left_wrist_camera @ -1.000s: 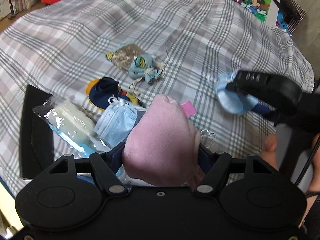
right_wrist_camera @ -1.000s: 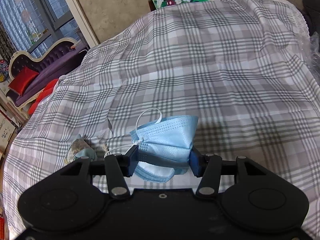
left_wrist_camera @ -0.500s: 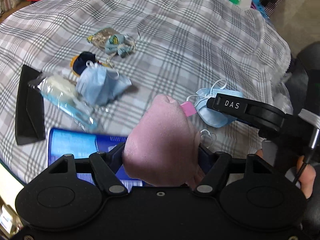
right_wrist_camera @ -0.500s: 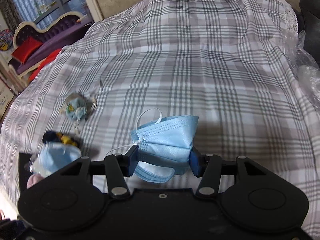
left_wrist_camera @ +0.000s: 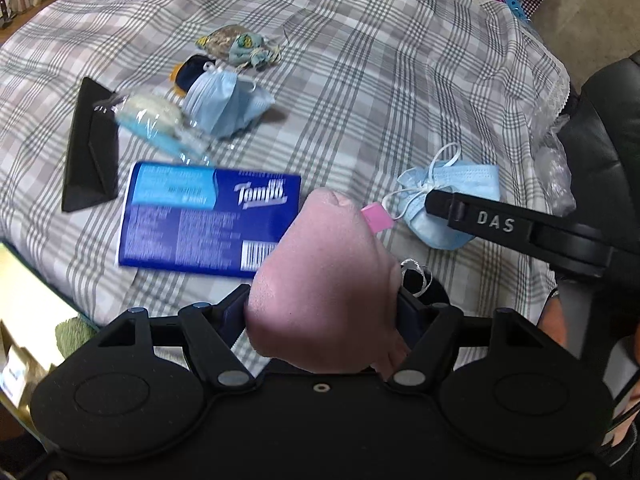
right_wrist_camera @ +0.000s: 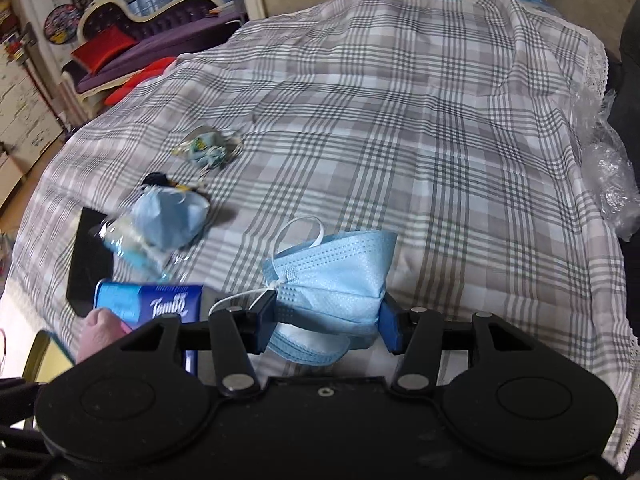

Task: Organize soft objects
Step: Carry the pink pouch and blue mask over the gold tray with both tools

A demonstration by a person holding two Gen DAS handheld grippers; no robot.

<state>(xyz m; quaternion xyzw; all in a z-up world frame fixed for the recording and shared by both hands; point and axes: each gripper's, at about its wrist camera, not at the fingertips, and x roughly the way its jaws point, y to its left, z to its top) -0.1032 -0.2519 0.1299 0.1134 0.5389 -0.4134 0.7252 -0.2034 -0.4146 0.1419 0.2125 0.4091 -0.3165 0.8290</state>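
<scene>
Pink bundle [left_wrist_camera: 324, 280], perhaps a sock

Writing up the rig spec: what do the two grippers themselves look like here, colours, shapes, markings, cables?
Both match: matte black bodies with two round discs, black linkage arms on silver pivot screws, and dark blue pads on the fingers. The right gripper shows white "DAS" lettering along its side in the left wrist view. The left gripper shows no marking. A thin dark cable runs near the right one. No sleeve is visible.

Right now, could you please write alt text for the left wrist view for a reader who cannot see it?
The left gripper clamps a pink soft object above a plaid tablecloth. Beside it, the right gripper holds a blue face mask; a blue tissue pack and another mask lie beyond.
</scene>
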